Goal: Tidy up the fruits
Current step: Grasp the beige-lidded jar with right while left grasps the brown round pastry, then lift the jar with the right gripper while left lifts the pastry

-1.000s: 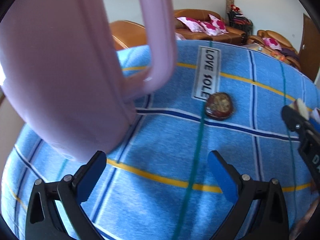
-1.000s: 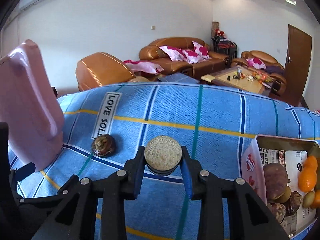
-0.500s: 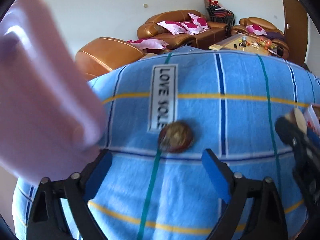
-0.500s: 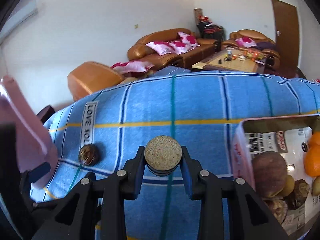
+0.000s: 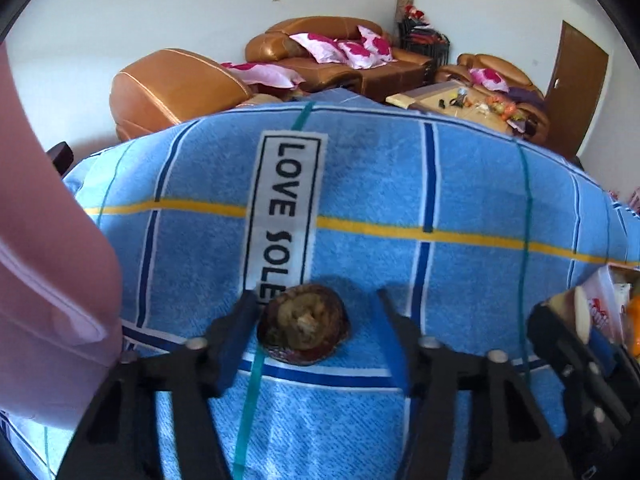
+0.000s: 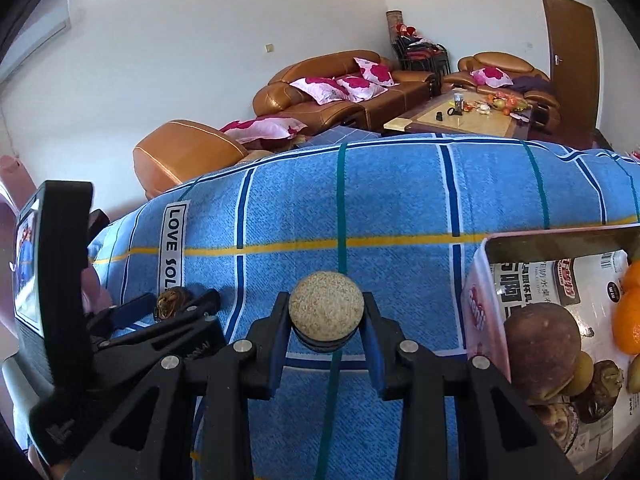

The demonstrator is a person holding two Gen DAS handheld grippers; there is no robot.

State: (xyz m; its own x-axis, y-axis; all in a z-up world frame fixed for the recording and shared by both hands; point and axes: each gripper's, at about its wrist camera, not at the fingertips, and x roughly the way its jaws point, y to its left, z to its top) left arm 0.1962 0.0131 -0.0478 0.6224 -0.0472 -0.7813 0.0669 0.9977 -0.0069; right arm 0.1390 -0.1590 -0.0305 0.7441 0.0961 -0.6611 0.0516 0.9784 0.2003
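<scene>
The left tongs (image 5: 316, 320) have just been closing around a dark brown fruit (image 5: 304, 330) on the blue checked cloth (image 5: 440, 184), pads not yet pressing. The right tongs (image 6: 326, 334) clamp a round speckled fruit (image 6: 326, 306) left of the fruit box (image 6: 480, 320).

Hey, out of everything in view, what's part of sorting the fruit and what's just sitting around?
Part of the job:
- dark fruit on the cloth
- left tool
- round fruit in the right tool
- fruit box

Just lying about:
- pink container
- sofa
- coffee table

Blk gripper (image 5: 316, 316) frames, blue pads, silver screws
</scene>
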